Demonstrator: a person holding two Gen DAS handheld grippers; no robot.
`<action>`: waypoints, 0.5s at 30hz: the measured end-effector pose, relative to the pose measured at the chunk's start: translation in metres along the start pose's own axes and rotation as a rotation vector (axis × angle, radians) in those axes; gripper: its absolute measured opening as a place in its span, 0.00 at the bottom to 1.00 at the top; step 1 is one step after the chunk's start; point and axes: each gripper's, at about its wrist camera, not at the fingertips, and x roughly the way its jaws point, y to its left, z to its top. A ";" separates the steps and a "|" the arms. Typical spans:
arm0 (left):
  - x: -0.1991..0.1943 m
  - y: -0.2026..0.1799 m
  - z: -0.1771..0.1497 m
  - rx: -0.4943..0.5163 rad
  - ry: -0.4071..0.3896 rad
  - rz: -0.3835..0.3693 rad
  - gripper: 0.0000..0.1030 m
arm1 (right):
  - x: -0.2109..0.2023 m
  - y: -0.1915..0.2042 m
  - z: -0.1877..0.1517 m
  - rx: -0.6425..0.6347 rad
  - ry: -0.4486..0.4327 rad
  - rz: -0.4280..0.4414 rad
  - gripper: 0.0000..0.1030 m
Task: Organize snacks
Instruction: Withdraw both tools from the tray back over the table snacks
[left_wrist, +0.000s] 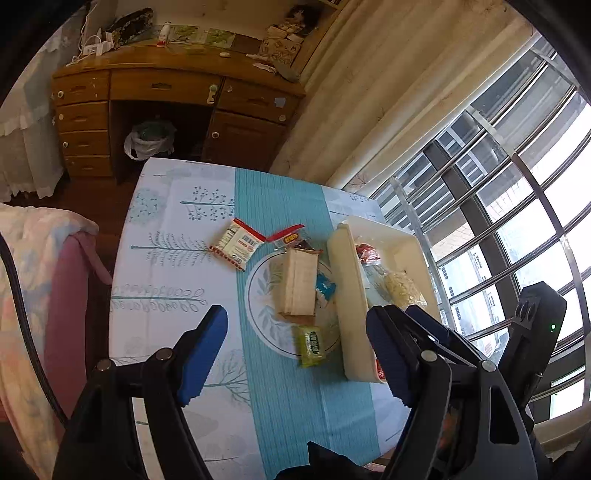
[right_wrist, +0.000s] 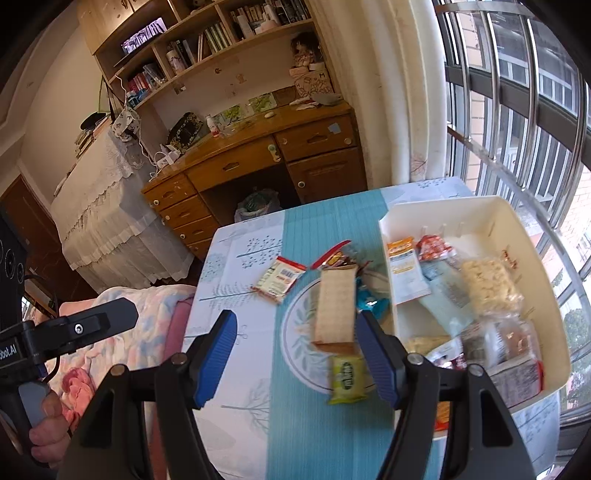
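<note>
Two grippers, left gripper and right gripper, are hovering empty with jaws spread. Loose snacks including a tan cracker pack are waiting beside the white bin, apparently for sorting.

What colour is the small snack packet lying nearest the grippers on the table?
Yellow-green, with dark lettering on the small packet; it shows best in the right wrist view.
</note>
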 end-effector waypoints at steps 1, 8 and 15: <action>-0.003 0.008 0.001 0.005 0.004 0.003 0.74 | 0.003 0.006 -0.002 0.007 0.002 0.004 0.65; -0.007 0.043 0.007 0.046 0.050 0.010 0.74 | 0.021 0.037 -0.019 0.059 0.020 0.002 0.65; 0.001 0.064 0.020 0.063 0.105 0.025 0.74 | 0.032 0.047 -0.028 0.110 0.056 -0.006 0.65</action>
